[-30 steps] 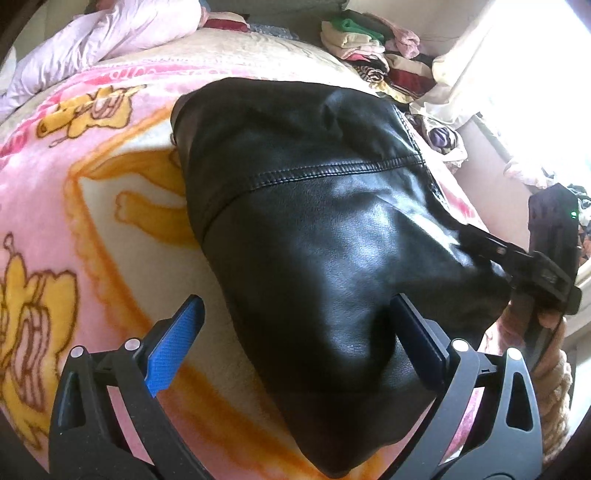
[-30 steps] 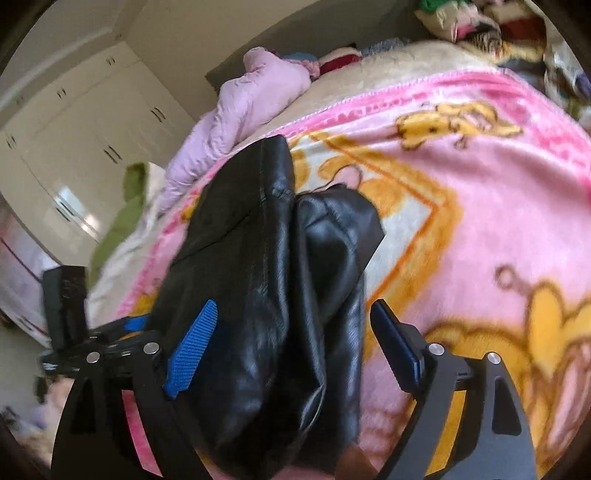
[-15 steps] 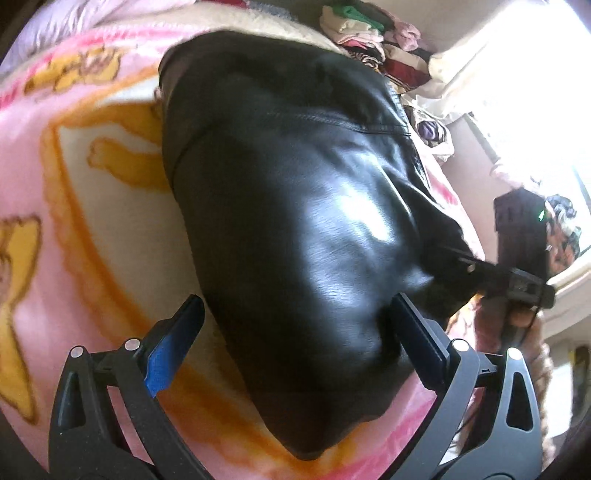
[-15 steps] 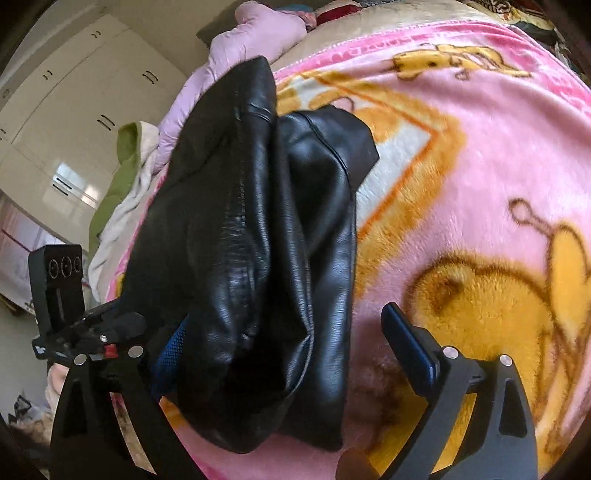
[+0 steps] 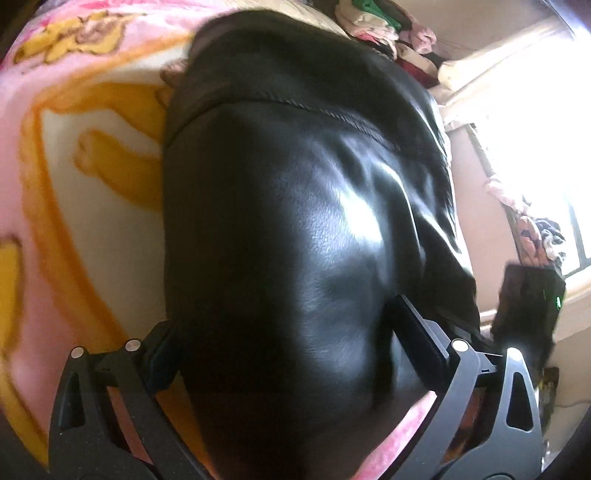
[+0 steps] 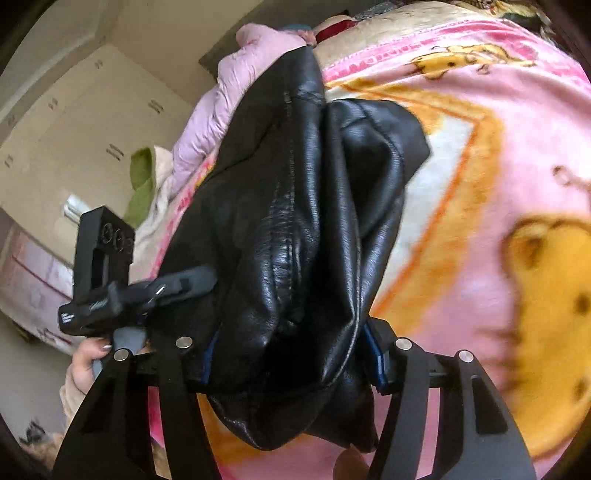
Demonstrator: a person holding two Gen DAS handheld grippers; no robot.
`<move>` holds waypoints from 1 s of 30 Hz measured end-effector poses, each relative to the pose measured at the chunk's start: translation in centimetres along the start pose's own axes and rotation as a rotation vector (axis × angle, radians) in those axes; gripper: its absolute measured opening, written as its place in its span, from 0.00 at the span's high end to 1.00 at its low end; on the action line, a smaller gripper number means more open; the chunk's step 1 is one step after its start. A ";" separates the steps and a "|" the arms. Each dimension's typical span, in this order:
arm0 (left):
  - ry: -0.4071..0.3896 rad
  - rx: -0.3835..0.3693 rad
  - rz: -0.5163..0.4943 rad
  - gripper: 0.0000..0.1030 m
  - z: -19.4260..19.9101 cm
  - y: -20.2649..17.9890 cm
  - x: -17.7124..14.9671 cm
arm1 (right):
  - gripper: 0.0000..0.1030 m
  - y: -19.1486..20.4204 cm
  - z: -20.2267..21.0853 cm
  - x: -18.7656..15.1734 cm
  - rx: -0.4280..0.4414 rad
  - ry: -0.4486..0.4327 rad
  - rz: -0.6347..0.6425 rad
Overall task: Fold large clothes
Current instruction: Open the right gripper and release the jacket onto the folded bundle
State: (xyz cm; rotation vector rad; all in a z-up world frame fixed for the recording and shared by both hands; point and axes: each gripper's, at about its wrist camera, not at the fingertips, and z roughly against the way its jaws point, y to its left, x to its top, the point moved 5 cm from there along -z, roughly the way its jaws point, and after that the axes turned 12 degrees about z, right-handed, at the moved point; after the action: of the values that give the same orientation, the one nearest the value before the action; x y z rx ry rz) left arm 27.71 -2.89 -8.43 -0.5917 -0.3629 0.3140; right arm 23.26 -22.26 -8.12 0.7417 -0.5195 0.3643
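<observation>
A black leather jacket (image 5: pixel 303 229) lies folded on a pink cartoon blanket (image 5: pixel 74 192); it also shows in the right wrist view (image 6: pixel 288 229). My left gripper (image 5: pixel 288 339) has its jaws around the jacket's near end, fingers pressing its sides. My right gripper (image 6: pixel 291 354) has closed in on the bunched edge of the jacket from the other side, with leather filling the gap. The left gripper also shows from the right wrist view (image 6: pixel 177 288), against the jacket's side.
A lilac quilt (image 6: pixel 240 110) lies at the head of the bed. Stacked folded clothes (image 5: pixel 380 26) sit at the far corner. White wardrobes (image 6: pixel 74 122) stand beyond the bed. A bright window (image 5: pixel 535 129) is at the right.
Both grippers moved in over the jacket and narrowed from wide open until their fingers press the leather. The jacket now fills more of both views.
</observation>
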 end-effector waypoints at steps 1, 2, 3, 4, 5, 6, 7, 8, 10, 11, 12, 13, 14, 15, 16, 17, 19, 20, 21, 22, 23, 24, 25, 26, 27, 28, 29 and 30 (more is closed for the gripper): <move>-0.017 0.020 -0.010 0.09 0.3 0.2 0.6 | 0.44 0.4 -0.5 0.0 0.007 -0.006 -0.011; -0.033 0.045 -0.028 0.09 0.7 0.6 1.2 | 0.44 0.9 -1.1 0.0 -0.001 -0.015 -0.017; -0.040 0.057 -0.035 0.09 0.9 0.9 1.5 | 0.44 1.4 -1.8 0.0 -0.029 -0.036 -0.003; -0.047 0.067 -0.035 0.09 1.0 1.3 1.7 | 0.41 1.7 -2.2 0.1 -0.048 -0.054 0.005; -0.051 0.069 -0.029 0.09 1.0 1.7 1.7 | 0.36 1.6 -2.5 0.0 -0.065 -0.069 -0.009; -0.051 0.059 -0.023 0.09 1.0 2.0 1.5 | 0.23 1.2 -2.8 0.1 -0.063 -0.065 -0.024; -0.053 0.048 -0.023 0.09 1.0 2.1 1.2 | 0.14 1.0 -3.2 0.2 -0.051 -0.047 -0.032; -0.060 0.043 -0.039 0.09 1.0 2.1 0.9 | 0.13 0.7 -3.2 0.3 -0.037 -0.019 -0.037; -0.073 0.043 -0.051 0.09 1.1 2.0 0.4 | 0.12 0.1 -2.1 1.0 -0.019 -0.033 -0.057; -0.076 0.043 -0.054 0.09 1.2 1.9 0.4 | 0.12 -0.5 -1.4 1.5 -0.017 -0.051 -0.071; -0.078 0.041 -0.046 0.09 1.2 1.9 0.3 | 0.11 -1.3 -0.1 2.0 -0.021 -0.092 -0.095; -0.081 0.042 -0.048 0.09 1.2 1.8 0.2 | 0.10 -2.0 0.8 2.6 -0.025 -0.122 -0.118; -0.085 0.043 -0.051 0.09 1.0 1.6 0.7 | 0.10 -3.0 1.7 3.5 -0.027 -0.151 -0.150; -0.091 0.046 -0.056 0.09 1.2 1.9 0.7 | 0.10 -3.6 2.2 4.1 -0.024 -0.168 -0.170; -0.096 0.048 -0.059 0.09 1.3 2.0 0.6 | 0.12 -4.2 2.4 4.7 -0.015 -0.185 -0.190; -0.103 0.051 -0.064 0.09 1.3 1.9 0.5 | 0.16 -4.5 2.3 5.6 -0.002 -0.184 -0.209; -0.112 0.058 -0.070 0.09 1.4 1.6 0.5 | 0.39 -5.3 1.5 7.0 -0.006 -0.170 -0.260; -0.114 0.061 -0.074 0.09 1.5 1.6 0.5 | 0.39 -5.7 1.2 7.4 -0.004 -0.154 -0.272; -0.114 0.063 -0.075 0.09 1.4 1.5 0.5 | 0.39 -5.8 0.0 8.0 -0.013 -0.126 -0.285; -0.115 0.064 -0.076 0.09 1.4 1.3 0.5 | 0.40 -5.7 -1.2 8.6 -0.021 -0.115 -0.305; -0.115 0.064 -0.074 0.09 1.4 1.2 0.4 | 0.42 -5.8 -1.9 9.1 -0.025 -0.111 -0.322; -0.117 0.063 -0.068 0.09 1.9 1.4 0.4 | 0.52 -5.4 -1.9 9.1 -0.016 -0.114 -0.303; -0.117 0.061 -0.057 0.09 1.9 1.5 0.6 | 0.63 -4.8 -1.9 9.7 0.004 -0.131 -0.260; -0.116 0.056 -0.050 0.09 1.8 1.5 0.7 | 0.69 -4.6 -1.4 9.7 0.022 -0.144 -0.240; -0.115 0.052 -0.048 0.09 1.8 1.6 0.7 | 0.73 -3.7 -1.0 10.0 0.059 -0.168 -0.208; -0.114 0.050 -0.050 0.09 1.9 1.7 0.7 | 0.73 -3.1 -0.6 10.4 0.074 -0.187 -0.178; -0.114 0.047 -0.052 0.09 1.9 1.7 0.6 | 0.73 -2.7 -0.5 10.5 0.062 -0.195 -0.146; -0.114 0.047 -0.060 0.09 1.9 1.7 0.5 | 0.73 -3.1 -0.7 10.2 0.009 -0.182 -0.114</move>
State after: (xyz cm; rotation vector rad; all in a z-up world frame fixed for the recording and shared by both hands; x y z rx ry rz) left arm 27.07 -0.40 -7.80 -0.5167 -0.4807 0.2987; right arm 33.29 -22.51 -4.43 0.8139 -0.6442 0.1936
